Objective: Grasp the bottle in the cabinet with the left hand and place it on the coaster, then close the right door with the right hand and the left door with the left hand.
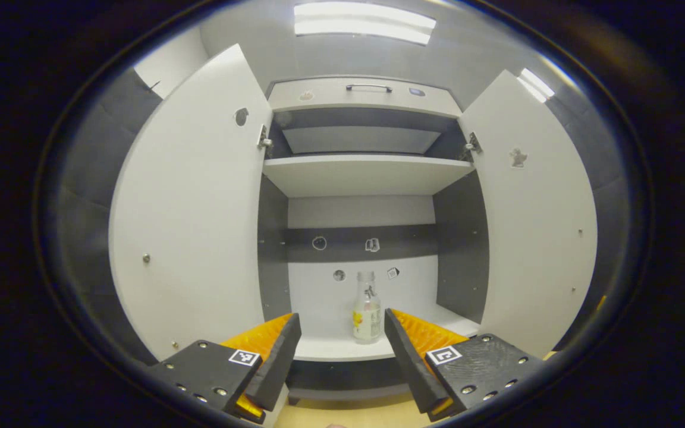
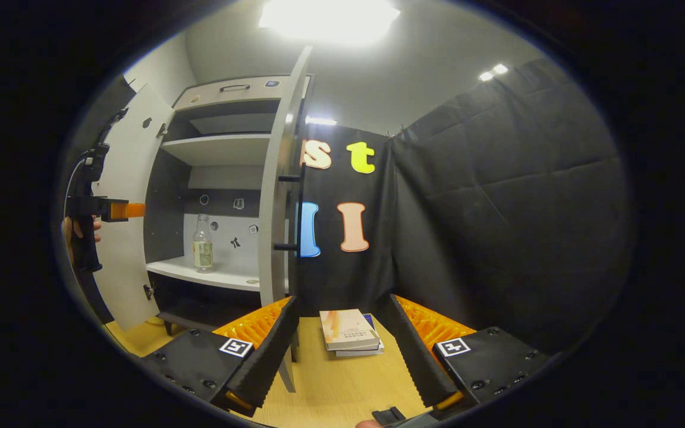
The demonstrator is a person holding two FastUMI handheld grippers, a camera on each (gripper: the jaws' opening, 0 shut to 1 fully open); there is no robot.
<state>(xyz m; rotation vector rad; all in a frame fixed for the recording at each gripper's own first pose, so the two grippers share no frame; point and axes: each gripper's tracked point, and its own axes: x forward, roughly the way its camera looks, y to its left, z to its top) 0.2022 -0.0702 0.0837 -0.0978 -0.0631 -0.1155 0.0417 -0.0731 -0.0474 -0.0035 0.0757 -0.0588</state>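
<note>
Left gripper (image 1: pixel 342 345) released, jaws wide, aimed at bottle (image 1: pixel 367 309) standing upright on lower shelf (image 1: pixel 342 349) of cabinet (image 1: pixel 360 95), not touching. Left door (image 1: pixel 194 202) and right door (image 1: pixel 533 214) swung open. Right gripper (image 2: pixel 342 339) released too, over wooden table (image 2: pixel 330 386), books (image 2: pixel 349 330) beyond fingertips.

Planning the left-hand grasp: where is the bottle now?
The bottle stands upright on the cabinet's lower shelf, ahead between the open left gripper's fingers.
</note>
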